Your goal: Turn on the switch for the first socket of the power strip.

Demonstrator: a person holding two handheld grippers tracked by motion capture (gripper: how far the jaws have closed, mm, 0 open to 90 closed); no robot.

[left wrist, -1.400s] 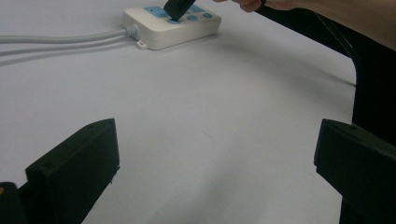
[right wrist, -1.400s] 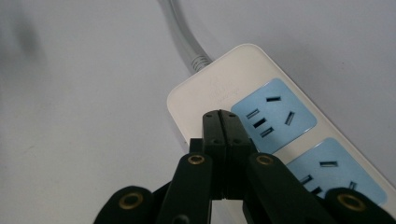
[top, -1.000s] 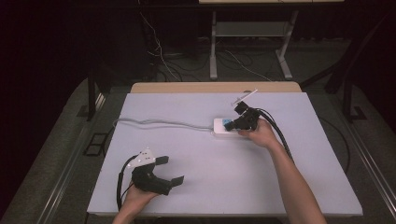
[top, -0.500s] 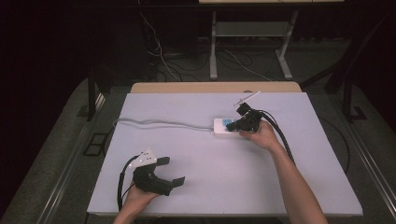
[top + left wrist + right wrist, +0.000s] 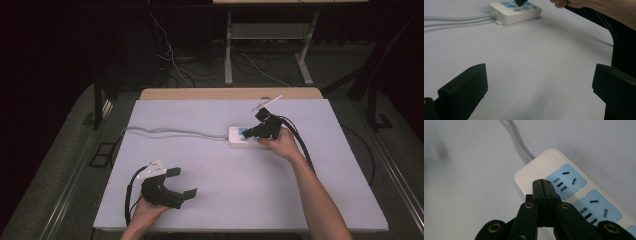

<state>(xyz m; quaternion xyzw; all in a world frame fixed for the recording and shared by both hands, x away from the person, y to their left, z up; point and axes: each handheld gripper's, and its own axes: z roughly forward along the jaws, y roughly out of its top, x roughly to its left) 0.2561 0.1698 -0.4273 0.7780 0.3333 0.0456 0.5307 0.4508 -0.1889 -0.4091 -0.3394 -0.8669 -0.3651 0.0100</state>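
White table (image 5: 225,200), dark floor (image 5: 60,165), tangled cables (image 5: 175,60) behind

Your table (image 5: 235,165) has a matt, smooth pale top with no glare; a strip at its far edge (image 5: 230,93) looks like bare wood. The power strip (image 5: 541,173) is smooth off-white plastic with a slight sheen, and its socket faces (image 5: 570,181) are flat light-blue plastic. Its cable (image 5: 456,18) is smooth grey sheathing, a bit glossy. Your right gripper (image 5: 542,185) has matt black plastic jaws, pressed flat together, with brass-coloured metal at the pivots (image 5: 529,206). Your left gripper (image 5: 539,85) has the same matt black jaws, faintly grainy. In the high view it carries a pale grey plate (image 5: 154,169), matt.
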